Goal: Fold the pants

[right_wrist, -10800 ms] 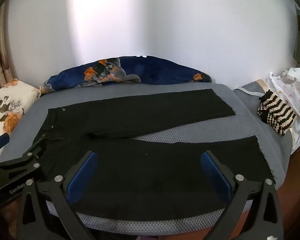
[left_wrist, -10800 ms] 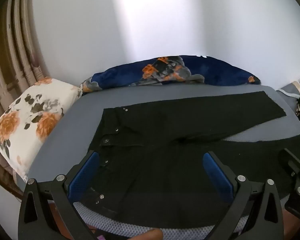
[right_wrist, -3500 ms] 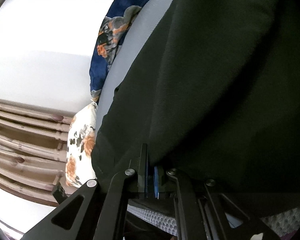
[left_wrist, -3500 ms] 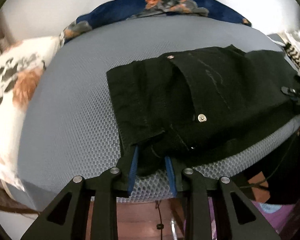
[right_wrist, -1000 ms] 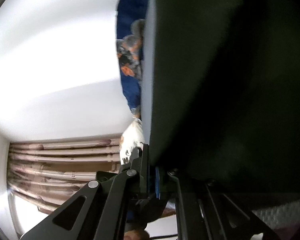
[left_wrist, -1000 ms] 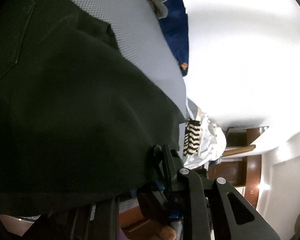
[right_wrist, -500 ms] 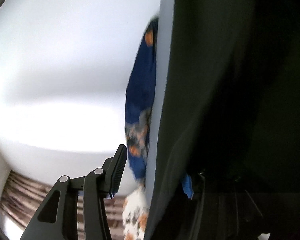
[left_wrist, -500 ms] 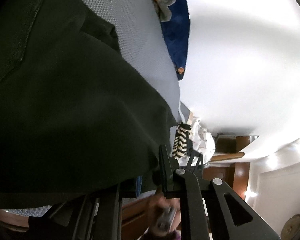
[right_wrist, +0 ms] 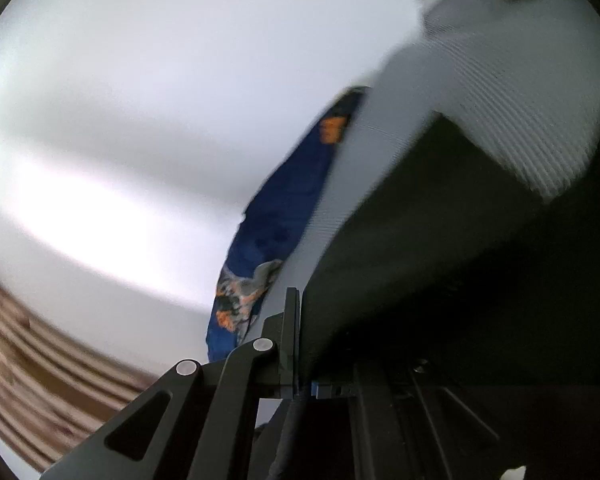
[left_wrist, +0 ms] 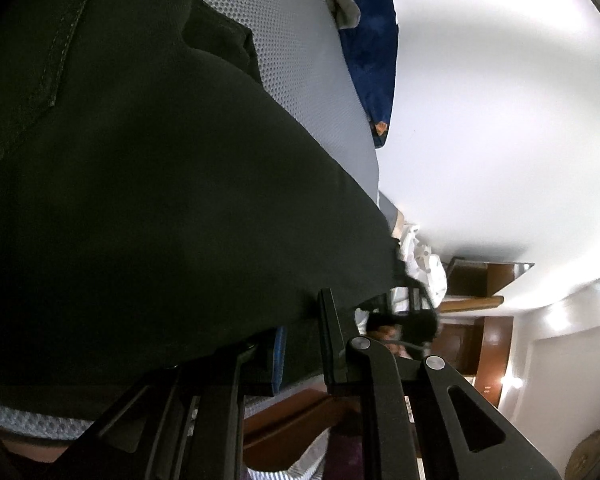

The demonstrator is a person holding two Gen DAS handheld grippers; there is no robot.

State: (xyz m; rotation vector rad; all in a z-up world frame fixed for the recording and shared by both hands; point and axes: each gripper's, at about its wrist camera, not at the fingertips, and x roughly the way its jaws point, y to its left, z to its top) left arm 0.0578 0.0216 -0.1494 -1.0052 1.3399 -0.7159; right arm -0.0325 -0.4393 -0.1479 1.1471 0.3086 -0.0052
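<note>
Now that the black pants (left_wrist: 148,208) have gone from lying spread with both legs apart to a doubled-over bundle on the grey mesh mattress (left_wrist: 300,60), I read the lengthwise fold as done and a crosswise fold as under way. The cloth fills most of my left view, a stitched seam running near the upper left, and it drapes right over the fingers. My left gripper (left_wrist: 302,344) is clamped on the pants; a blue pad shows against the fabric with only a sliver of gap, much as it did half a second back. The right is what has changed: half a second ago its fingers stood wide apart, and now the right gripper (right_wrist: 306,364) has them drawn nearly together at a dark edge of cloth, though motion blur keeps me from telling whether it truly grips. That view has also swung, so I judge the right hand is moving to a fresh hold. Beyond the pants lie the navy floral blanket (right_wrist: 284,216) along the white wall (right_wrist: 160,100), and pale clothing (left_wrist: 424,256) past the mattress end.
</note>
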